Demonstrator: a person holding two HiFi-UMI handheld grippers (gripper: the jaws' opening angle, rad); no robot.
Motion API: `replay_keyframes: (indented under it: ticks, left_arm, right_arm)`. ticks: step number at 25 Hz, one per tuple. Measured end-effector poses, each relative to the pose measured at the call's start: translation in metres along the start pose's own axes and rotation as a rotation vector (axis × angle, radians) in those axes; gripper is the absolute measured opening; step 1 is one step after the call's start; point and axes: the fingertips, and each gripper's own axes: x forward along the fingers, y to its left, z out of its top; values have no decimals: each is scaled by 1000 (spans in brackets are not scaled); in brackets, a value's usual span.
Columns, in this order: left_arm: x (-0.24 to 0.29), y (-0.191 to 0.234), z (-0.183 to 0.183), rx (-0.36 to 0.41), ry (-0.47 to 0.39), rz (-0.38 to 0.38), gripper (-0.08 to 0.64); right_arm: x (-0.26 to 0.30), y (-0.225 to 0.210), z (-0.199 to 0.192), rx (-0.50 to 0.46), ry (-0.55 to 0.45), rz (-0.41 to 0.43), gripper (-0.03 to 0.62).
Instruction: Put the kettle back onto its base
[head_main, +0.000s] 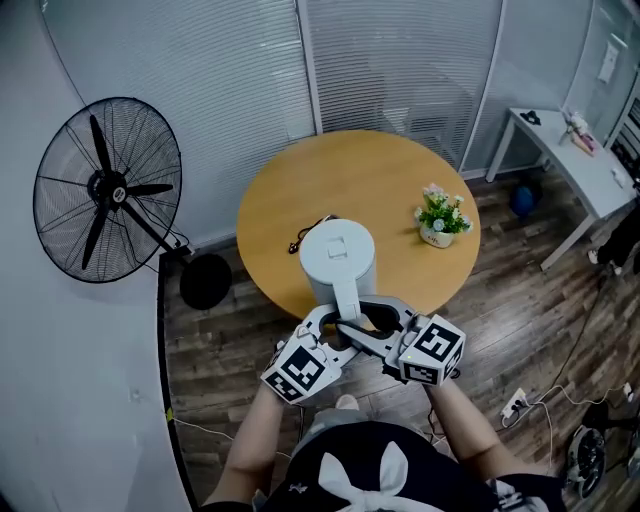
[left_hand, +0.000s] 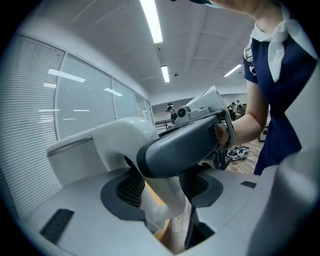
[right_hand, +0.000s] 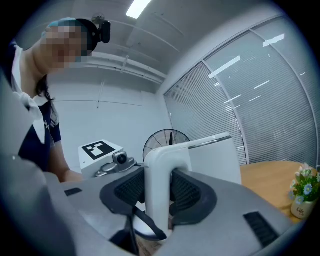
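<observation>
Holding the white kettle (head_main: 337, 258) by its handle (head_main: 347, 298), we have it upright, lid on, at the near edge of the round wooden table (head_main: 390, 175). We cannot tell whether it rests on the wood or hangs just above it. Our right gripper (head_main: 352, 318) is clenched on the handle, a pad pressed to each side. Our left gripper (head_main: 335, 336) clamps the same handle lower down, and the two cross each other. A black cord (head_main: 305, 238) lies on the table just behind the kettle. Farther right stands a small potted plant (head_main: 441, 216). A black floor fan (head_main: 105, 190) stands beyond the table's left.
</observation>
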Motion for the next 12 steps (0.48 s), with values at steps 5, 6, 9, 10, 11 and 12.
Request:
replay_keyframes:
  ticks: [5, 6, 9, 10, 11, 12]
  left_arm:
    - [5, 19, -8, 7, 6, -18, 224]
    - [7, 21, -10, 5, 7, -22, 225]
    - [13, 26, -16, -5, 11, -31, 227]
    - [16, 29, -17, -7, 13, -31, 227]
    - [19, 33, -19, -9, 15, -31, 225]
    - [21, 36, -20, -14, 16, -32, 225]
  right_arm:
    - [14, -17, -2, 7, 7, -16, 178]
    - [15, -19, -3, 8, 14, -17, 179]
    - [18, -29, -9, 14, 30, -21, 179]
    - [19, -33, -9, 18, 32, -23, 179]
    - [21, -37, -10, 22, 34, -22, 179]
    - [22, -42, -10, 26, 37, -19, 179]
